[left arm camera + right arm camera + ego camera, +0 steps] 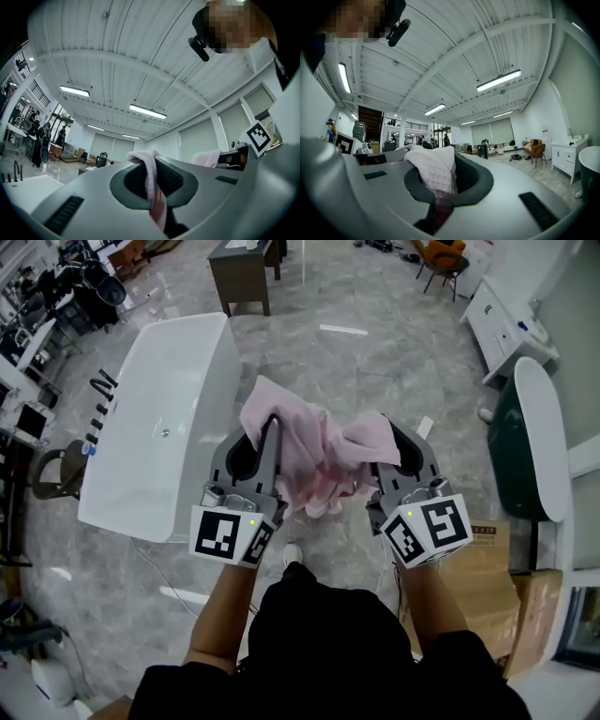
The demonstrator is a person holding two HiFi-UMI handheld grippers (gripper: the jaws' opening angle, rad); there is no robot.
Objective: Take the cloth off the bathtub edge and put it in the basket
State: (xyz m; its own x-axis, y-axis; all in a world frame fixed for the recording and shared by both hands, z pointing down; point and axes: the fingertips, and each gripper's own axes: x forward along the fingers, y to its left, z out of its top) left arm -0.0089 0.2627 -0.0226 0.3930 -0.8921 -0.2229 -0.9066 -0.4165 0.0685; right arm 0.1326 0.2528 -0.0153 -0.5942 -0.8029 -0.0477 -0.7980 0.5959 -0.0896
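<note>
The cloth [309, 460] is hanging bunched in the air beside the bathtub [164, 418], the left gripper [267, 427] and right gripper [392, 444] each pinching a fold of it, so the carry is probably under way, calling next for locating the unseen basket.

Pinched edges of cloth [314, 460] hidden, box label [483, 532] print too small

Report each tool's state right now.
Left tool: closed, holding the pink cloth.
Right tool: closed, holding the same pink cloth.
</note>
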